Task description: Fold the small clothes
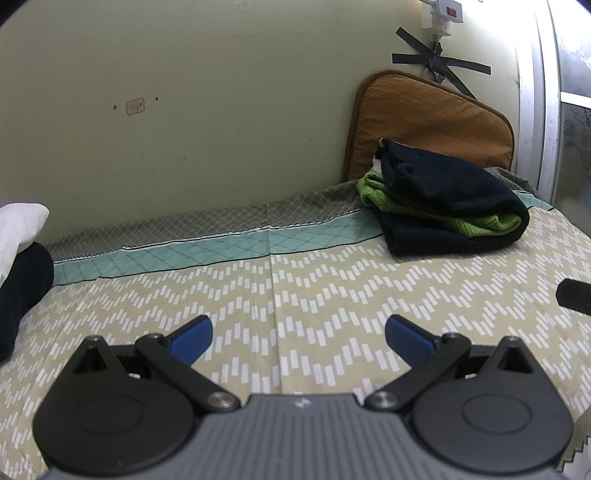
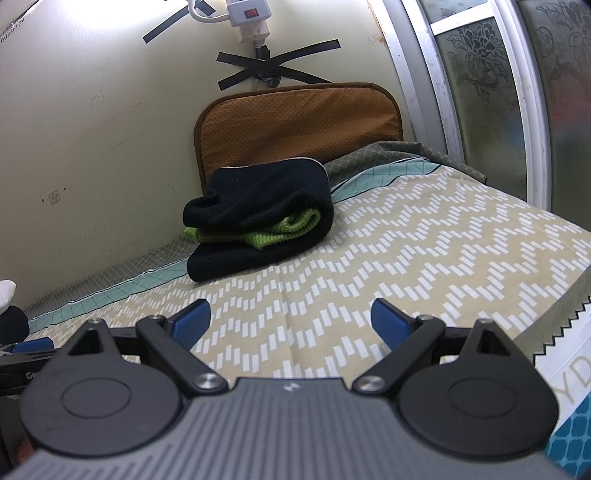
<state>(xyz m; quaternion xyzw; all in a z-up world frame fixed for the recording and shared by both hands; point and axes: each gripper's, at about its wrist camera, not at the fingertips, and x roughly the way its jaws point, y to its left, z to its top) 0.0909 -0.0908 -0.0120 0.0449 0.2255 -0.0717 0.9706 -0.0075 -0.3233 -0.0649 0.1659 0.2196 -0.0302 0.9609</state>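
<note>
A folded pile of small clothes, black garments (image 1: 454, 192) with a green knit one (image 1: 476, 223) between them, lies on the patterned bedsheet (image 1: 295, 295) near the wall. It also shows in the right wrist view (image 2: 258, 206), ahead and to the left. My left gripper (image 1: 298, 334) is open and empty, low over the sheet, well short of the pile. My right gripper (image 2: 290, 319) is open and empty, also low over the sheet in front of the pile. A dark garment (image 1: 22, 291) with a white one (image 1: 18, 229) lies at the far left.
A brown cushion (image 1: 428, 125) leans on the wall behind the pile. A power strip and taped cable (image 2: 255, 26) hang on the wall above. A window frame (image 2: 480, 110) stands on the right. The bed's edge runs at the lower right (image 2: 561, 332).
</note>
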